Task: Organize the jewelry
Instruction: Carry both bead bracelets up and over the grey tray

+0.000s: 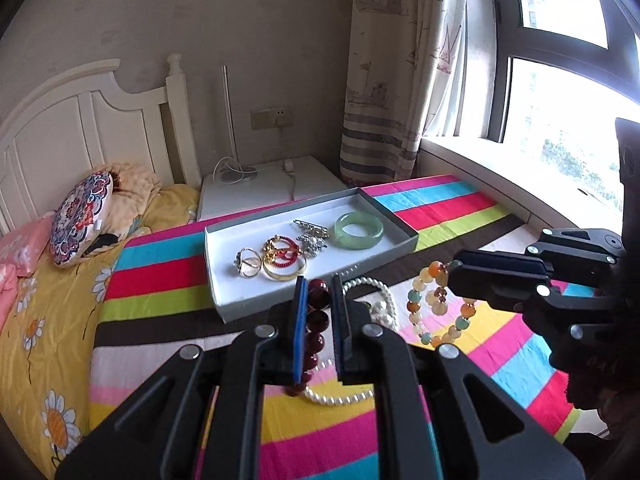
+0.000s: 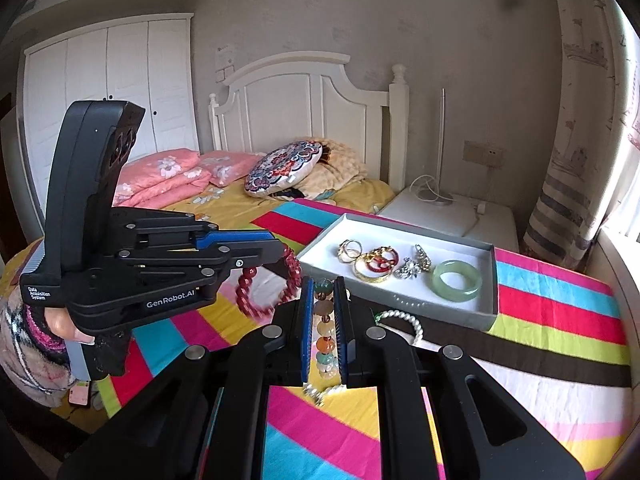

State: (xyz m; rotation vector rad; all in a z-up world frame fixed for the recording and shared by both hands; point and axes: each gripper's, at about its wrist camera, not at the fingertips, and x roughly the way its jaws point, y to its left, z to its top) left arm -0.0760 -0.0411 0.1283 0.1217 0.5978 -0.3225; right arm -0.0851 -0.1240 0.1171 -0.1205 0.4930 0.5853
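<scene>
Left wrist view first: the dark red bead bracelet (image 1: 316,332) is pinched between the nearly closed jaws of the left gripper (image 1: 320,300), hanging in a loop above the striped blanket (image 1: 160,280) and just short of the tray's near wall. The right gripper (image 2: 324,300) is likewise closed down on the multicoloured bead bracelet (image 2: 325,336), which dangles from it beside the red one. Both loops are off the bed, between the pearl strand (image 1: 376,304) lying on the blanket and the shallow grey-and-white tray (image 1: 224,292).

Inside the tray sit a green jade bangle (image 1: 359,230), a crystal brooch (image 1: 314,242), a gold bangle with red cord (image 1: 282,258) and thin gold rings (image 1: 249,262) — well spread, with bare floor at both ends.

My worry is the grip itself: each bracelet seems caught on only a bead or two, so a swing could roll round beads out of the pads and drop a loop short of the tray. The two grippers are also close together, and the hanging loops could tangle or snag the pearl strand below. A low carry might catch the tray's near wall and shove it — the soft bedding gives it little footing.
</scene>
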